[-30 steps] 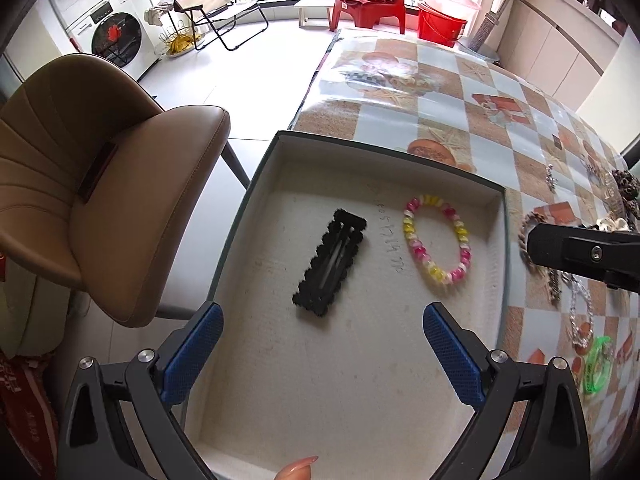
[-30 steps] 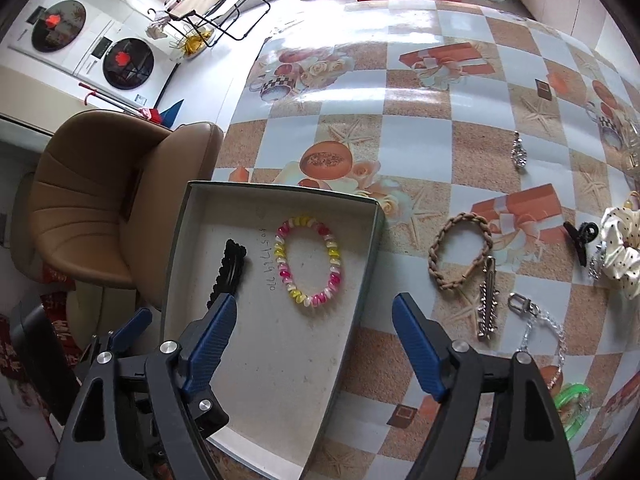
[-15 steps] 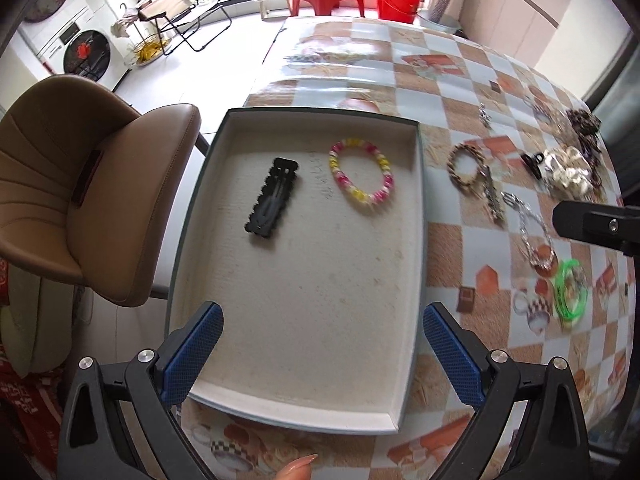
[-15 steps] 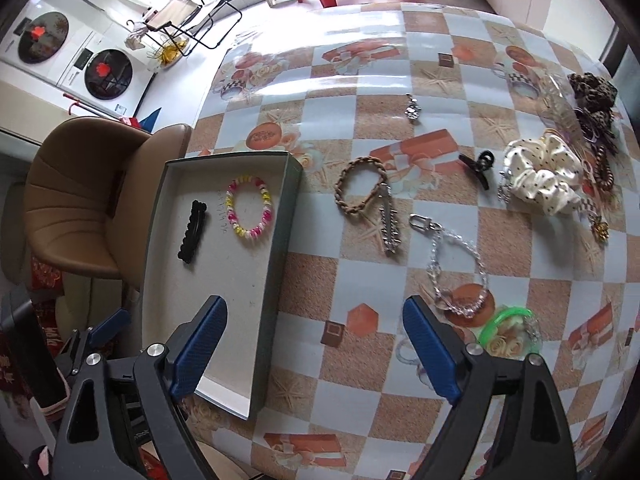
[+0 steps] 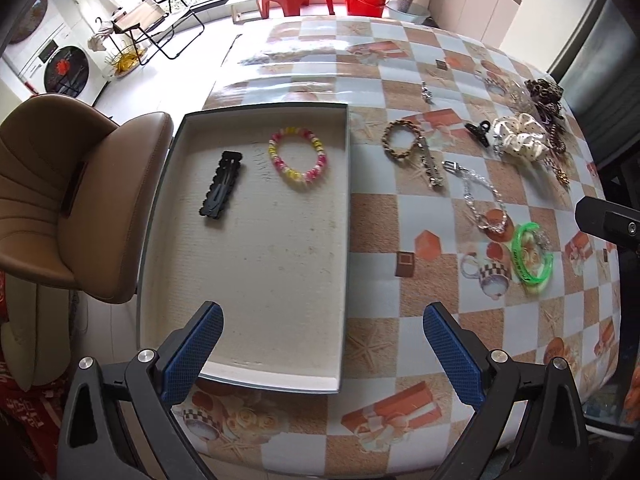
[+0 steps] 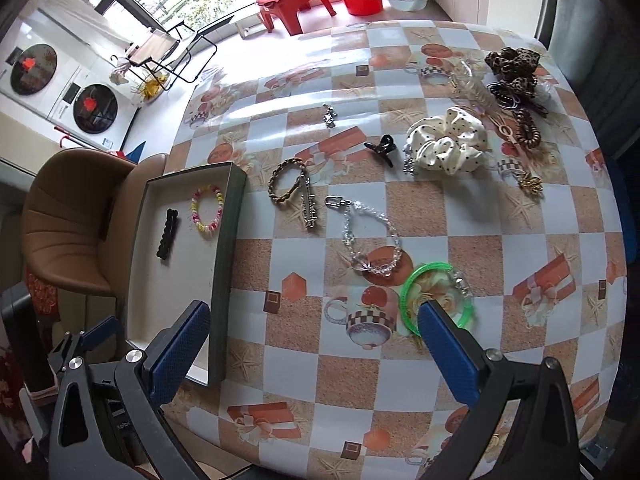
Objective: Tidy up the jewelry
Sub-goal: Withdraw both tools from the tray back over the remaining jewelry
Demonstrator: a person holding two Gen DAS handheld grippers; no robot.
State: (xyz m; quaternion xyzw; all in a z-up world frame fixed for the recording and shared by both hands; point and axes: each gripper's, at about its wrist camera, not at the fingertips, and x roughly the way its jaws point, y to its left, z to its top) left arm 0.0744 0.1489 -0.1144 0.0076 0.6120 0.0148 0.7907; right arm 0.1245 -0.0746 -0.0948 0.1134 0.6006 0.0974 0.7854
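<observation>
A shallow box [image 5: 244, 352] [image 6: 224, 264] lies at the table's left edge. It holds a black hair clip [image 5: 221, 189] [image 6: 167, 234] and a pink-yellow bead bracelet [image 5: 298, 154] [image 6: 207, 208]. On the table to its right lie a brown braided bracelet [image 5: 401, 139] [image 6: 285, 179], a silver hair clip [image 5: 431, 167] [image 6: 309, 207], a clear chain bracelet [image 5: 483, 202] [image 6: 372, 240] and a green bangle [image 5: 532, 258] [image 6: 438, 294]. My left gripper [image 5: 322, 354] is open and empty above the box's near edge. My right gripper [image 6: 314, 348] is open and empty above the table, near the bangle.
A white dotted scrunchie [image 6: 446, 144], a black claw clip [image 6: 382, 149], a leopard scrunchie [image 6: 512, 64] and several hair ties lie at the far right. A small silver charm [image 6: 329, 115] lies further back. A brown chair [image 5: 72, 184] stands left of the table.
Both grippers have pulled back and up from the box, so more of the table shows. The right gripper has shifted right, toward the green bangle. Both stay open and empty.
</observation>
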